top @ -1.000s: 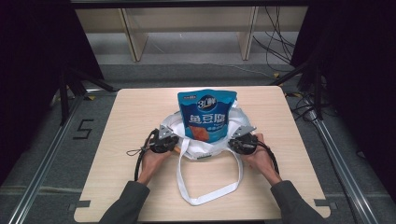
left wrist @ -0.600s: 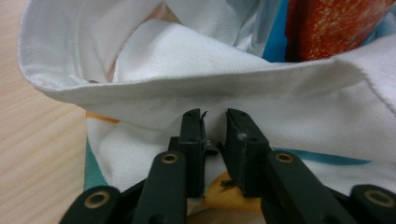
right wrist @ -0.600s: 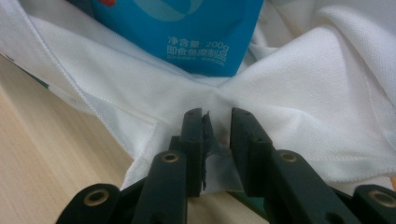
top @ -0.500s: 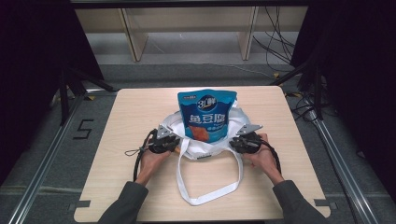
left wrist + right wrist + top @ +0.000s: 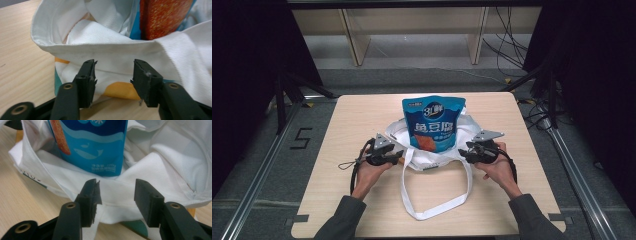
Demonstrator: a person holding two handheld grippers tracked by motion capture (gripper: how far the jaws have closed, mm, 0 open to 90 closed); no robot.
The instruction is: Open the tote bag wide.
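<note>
Gaping half apart at the left rim of the white tote bag (image 5: 432,150), left gripper (image 5: 397,158), jaws just opened, cloth hem ahead of the pads and not pinched. Same on the far side: right gripper (image 5: 463,154), jaws just opened, clear of the folded rim. Between both, standing upright inside the slumped bag at mid-table (image 5: 362,115), a blue snack pouch (image 5: 433,122), long axis vertical, printed front toward the person. Trailing toward the near edge, looped white handles (image 5: 432,212).

High overview; 2 close bag (image 5: 432,152) views.
</note>
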